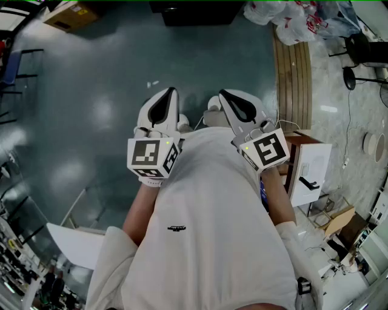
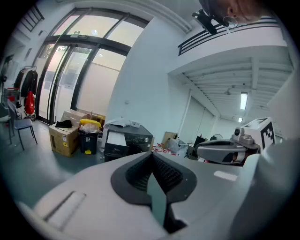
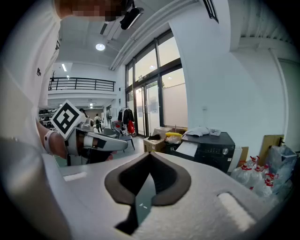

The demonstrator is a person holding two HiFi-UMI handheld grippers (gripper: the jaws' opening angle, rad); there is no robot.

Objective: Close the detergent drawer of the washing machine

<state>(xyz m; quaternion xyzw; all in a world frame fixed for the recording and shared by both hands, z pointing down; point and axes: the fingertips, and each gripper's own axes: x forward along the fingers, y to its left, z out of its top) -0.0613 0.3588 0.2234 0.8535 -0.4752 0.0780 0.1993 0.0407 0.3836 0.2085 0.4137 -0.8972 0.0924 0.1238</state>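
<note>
A dark washing machine [image 2: 126,139] stands across the room by the white wall, also in the right gripper view [image 3: 208,149]. A white part [image 3: 189,148] juts from its upper left front; whether that is the drawer I cannot tell. In the head view it is only a dark block [image 1: 194,11] at the top edge. My left gripper [image 1: 171,92] and right gripper [image 1: 222,93] are held side by side near the person's chest, far from the machine. Both are shut with nothing between the jaws [image 2: 151,153] [image 3: 150,153].
A cardboard box [image 2: 64,136] and a bin with a yellow top [image 2: 89,137] stand left of the machine. Plastic bags [image 3: 255,180] lie to its right. A chair [image 2: 21,126] is at the far left. A slatted wooden bench [image 1: 292,75] and a white cabinet [image 1: 312,172] lie to my right.
</note>
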